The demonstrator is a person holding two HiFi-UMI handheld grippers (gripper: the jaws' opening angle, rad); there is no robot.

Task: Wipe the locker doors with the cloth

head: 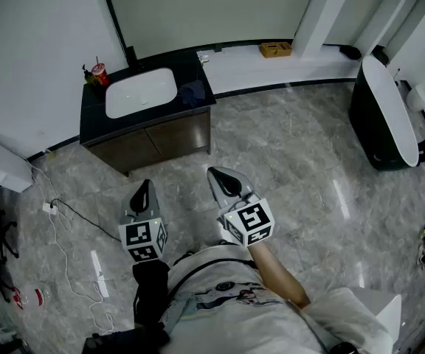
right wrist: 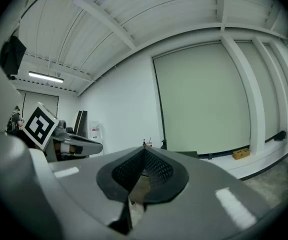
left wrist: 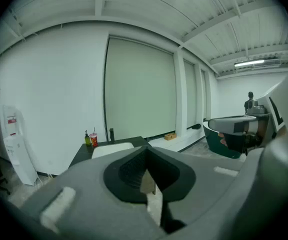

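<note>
A dark-topped cabinet (head: 94, 124) with a white basin (head: 141, 92) and brown doors (head: 161, 142) stands ahead by the wall. A dark blue cloth (head: 192, 93) lies on the counter's right end. Both grippers hang over the floor in front of the cabinet, well short of it. My left gripper (head: 144, 190) is shut with nothing in it, and its jaws meet in the left gripper view (left wrist: 146, 156). To its right, my right gripper (head: 223, 179) is also shut and empty, with jaws closed in the right gripper view (right wrist: 144, 156). The counter (left wrist: 84, 154) shows beyond the left jaws.
A red cup (head: 99, 74) and a green bottle (head: 88, 74) stand at the counter's back left. Cables and a power strip (head: 98, 271) lie on the floor at left. A dark tub-like unit (head: 382, 116) stands at right. A yellow box (head: 275, 49) sits on the white ledge.
</note>
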